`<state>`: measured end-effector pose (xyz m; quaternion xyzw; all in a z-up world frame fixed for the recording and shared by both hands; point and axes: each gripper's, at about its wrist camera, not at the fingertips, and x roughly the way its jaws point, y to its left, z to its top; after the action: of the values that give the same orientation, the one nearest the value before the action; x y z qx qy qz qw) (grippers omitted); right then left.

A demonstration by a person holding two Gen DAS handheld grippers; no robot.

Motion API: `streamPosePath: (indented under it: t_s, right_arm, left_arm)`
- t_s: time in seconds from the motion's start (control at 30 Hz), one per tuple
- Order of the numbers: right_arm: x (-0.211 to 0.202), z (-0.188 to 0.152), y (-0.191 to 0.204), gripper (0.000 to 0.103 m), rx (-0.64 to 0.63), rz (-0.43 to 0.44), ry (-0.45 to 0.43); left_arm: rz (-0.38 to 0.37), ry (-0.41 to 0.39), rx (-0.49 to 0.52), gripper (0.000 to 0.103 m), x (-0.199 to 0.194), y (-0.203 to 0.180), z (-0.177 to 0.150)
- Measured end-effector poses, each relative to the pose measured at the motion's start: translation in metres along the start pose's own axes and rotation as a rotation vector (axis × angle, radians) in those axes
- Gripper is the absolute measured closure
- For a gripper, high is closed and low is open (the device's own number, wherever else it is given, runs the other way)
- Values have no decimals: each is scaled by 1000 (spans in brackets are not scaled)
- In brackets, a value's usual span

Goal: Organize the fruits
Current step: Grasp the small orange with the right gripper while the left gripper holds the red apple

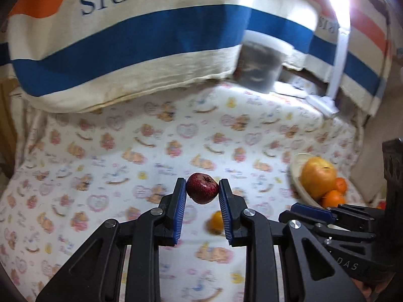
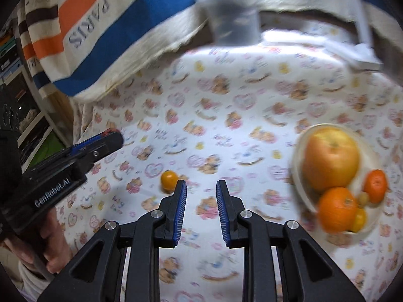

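Observation:
My left gripper [image 1: 202,188] is shut on a small dark red fruit [image 1: 202,188] and holds it above the patterned cloth [image 1: 113,151]. A small yellow-orange fruit [image 1: 216,222] lies on the cloth below it; it also shows in the right wrist view [image 2: 169,179], just left of my right gripper [image 2: 201,188], which is open and empty above the cloth. A white plate [image 2: 299,188] at the right holds a large yellow-orange apple [image 2: 331,158], an orange [image 2: 336,209], a tangerine [image 2: 375,186] and small yellow fruits. The plate [image 1: 296,176] also shows in the left wrist view.
A striped "PARIS" cloth [image 1: 126,37] hangs over the back edge. A grey cup with a white rim [image 2: 234,25] stands at the back, and a white lamp base [image 2: 362,55] at the back right. My left gripper body [image 2: 63,166] is at the left.

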<state>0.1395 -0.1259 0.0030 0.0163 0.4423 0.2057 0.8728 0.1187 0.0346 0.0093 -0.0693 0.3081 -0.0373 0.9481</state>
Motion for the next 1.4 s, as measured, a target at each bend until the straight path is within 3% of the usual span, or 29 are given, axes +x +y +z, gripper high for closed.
streamPosePath:
  t_s: [0.13,0.37,0.73,1.13,1.27,1.4]
  right_arm:
    - [29,5,9,78,24,25,69]
    - [48,10,38,78,-59,-37,54]
    - [77,14,46,78,-28,-59,106]
    - [88,16,51,77,-39,-69,103]
    - [101,15,47,73,-12,-32,166]
    - [101,12,46,73,3,-55,137]
  left_arm:
    - [-4,-10,-41,78,-5,12,0]
    - [24,-3,-80,78,-2,28,0]
    - [43,23,-144,78,7,46,1]
    - [29,12,-141,78,1,43,3]
    - [29,12,-136,78,1,43,3]
    - [30,9,-120,78,0,39,2]
